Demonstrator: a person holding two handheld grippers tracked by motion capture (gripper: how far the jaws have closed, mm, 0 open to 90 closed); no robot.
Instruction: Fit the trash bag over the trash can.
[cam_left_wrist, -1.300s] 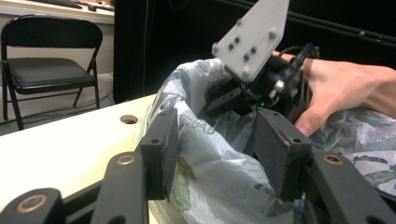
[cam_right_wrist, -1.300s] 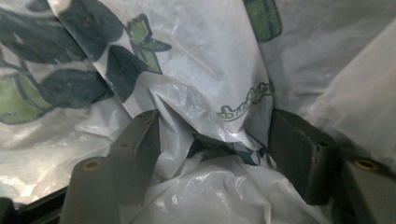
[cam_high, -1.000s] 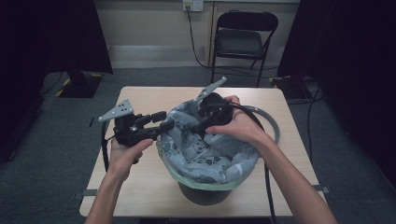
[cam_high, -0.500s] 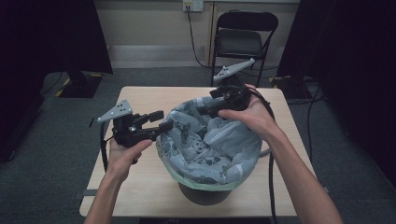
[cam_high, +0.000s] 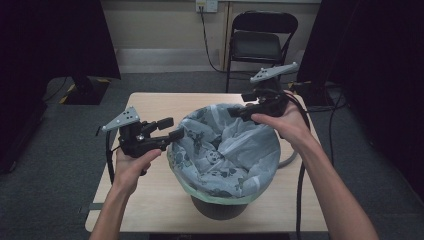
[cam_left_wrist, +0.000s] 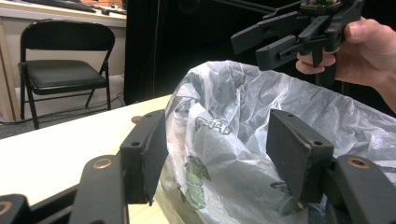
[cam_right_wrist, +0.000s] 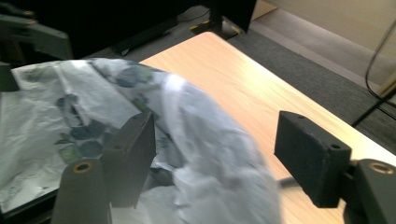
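Two grippers at the rim of a lined bin, both with jaws apart.

The bin (cam_high: 217, 207) stands on the wooden table (cam_high: 150, 105), a patterned plastic bag (cam_high: 225, 150) draped over its rim. The left gripper (cam_high: 170, 129) sits at the bag's left edge, jaws spread wide with the plastic bulging between them, not clamped. The right gripper (cam_high: 239, 111) hovers over the far rim, jaws parted, with bag film between them, blurred.

We see a black folding chair (cam_high: 261, 44) beyond the table (cam_high: 150, 102), near a wall outlet (cam_high: 207, 5), with dark curtains (cam_high: 55, 40) on both sides.
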